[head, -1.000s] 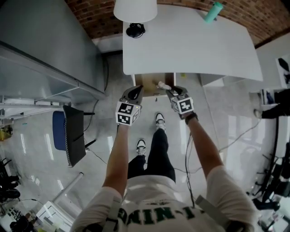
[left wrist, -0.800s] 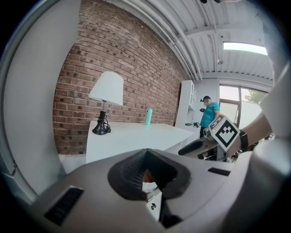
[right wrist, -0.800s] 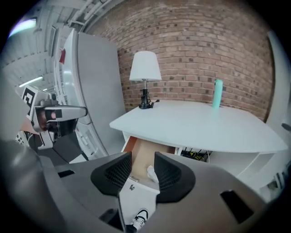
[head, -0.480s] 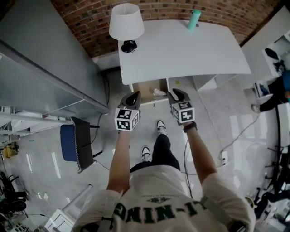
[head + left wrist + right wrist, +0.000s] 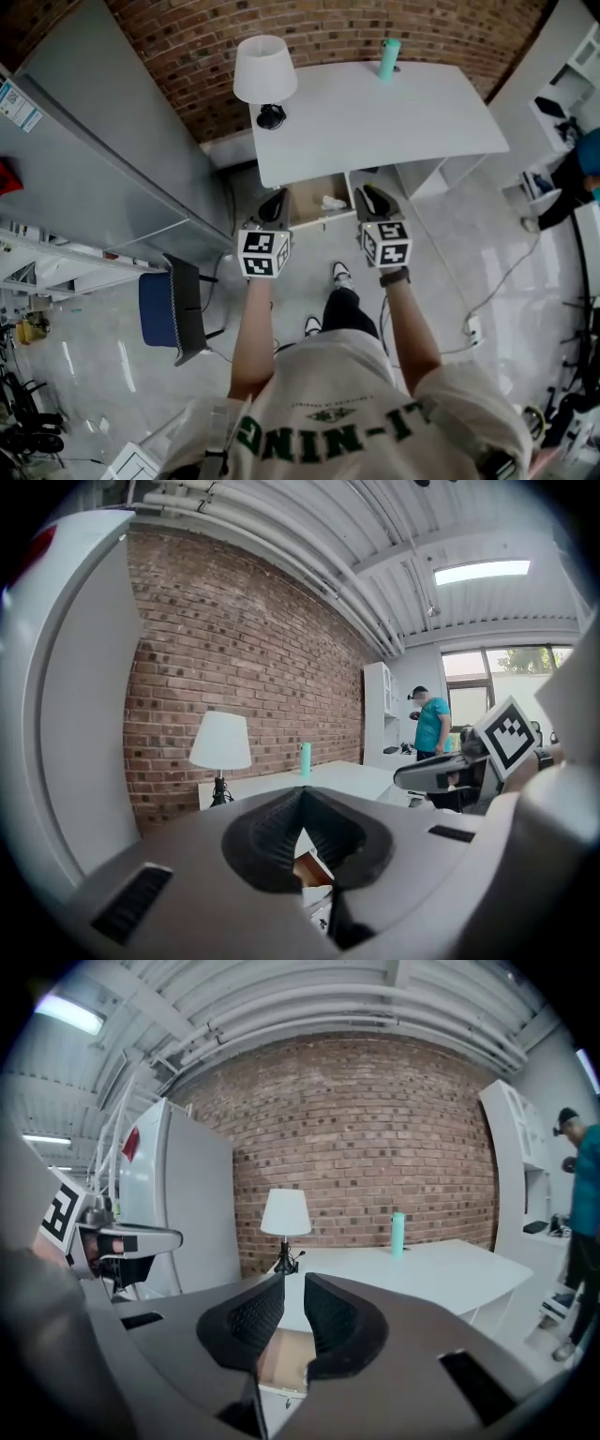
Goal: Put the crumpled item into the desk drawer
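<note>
Clearly, crumpled item (image 5: 332,202) lies right of left gripper (image 5: 275,201).

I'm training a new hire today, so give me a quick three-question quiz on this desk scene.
1. True or false: the drawer is open.
2. Where is the crumpled item? A on the chair, B in the drawer, C on the floor.
3. Fill in: on the desk stand a lamp and a teal ____.
Key: 1 true; 2 B; 3 bottle.
</note>
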Demonstrator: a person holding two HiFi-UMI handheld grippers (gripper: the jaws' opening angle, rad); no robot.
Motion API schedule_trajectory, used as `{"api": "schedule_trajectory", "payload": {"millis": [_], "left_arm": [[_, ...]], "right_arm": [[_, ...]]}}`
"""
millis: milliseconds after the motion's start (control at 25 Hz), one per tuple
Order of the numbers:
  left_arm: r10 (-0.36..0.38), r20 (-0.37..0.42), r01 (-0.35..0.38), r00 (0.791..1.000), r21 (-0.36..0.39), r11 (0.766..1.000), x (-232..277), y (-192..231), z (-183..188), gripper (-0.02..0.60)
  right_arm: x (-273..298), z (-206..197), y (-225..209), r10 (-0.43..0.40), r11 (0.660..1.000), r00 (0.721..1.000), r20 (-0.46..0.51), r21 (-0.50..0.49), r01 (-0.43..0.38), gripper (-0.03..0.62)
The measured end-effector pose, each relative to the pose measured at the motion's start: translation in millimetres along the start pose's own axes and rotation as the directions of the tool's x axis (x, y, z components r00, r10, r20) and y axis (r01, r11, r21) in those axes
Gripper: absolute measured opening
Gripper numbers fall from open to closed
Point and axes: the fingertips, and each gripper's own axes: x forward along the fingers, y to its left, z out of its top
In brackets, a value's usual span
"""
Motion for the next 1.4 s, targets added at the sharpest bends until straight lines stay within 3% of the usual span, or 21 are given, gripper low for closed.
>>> {"api": "schedule_trajectory", "payload": {"millis": [280,800,1400], "left_arm": [[0.053,0.049,-0.054,0.997,0.020,0.998,-37.4,0.2,28.7,-0.002],[0.108,0.108,-0.113,0.988,0.041,0.993,-71.2,-4.3,43.9,-0.002],[0.058,0.153,-0.067,0.987,0.054,0.996,-72.7,-16.1,56.0,-0.002]], "right_arm": [[-44.4,47.1,23.2,-0.044,0.999,0.993,0.112,0.022,0.042,0.051],[-76.2,73.5,35.2,-0.082,0.997,0.975,0.206,0.029,0.078,0.003],[-84.7,66.2,27.5,-0.095,0.995,0.975,0.200,0.046,0.087,0.003]]}}
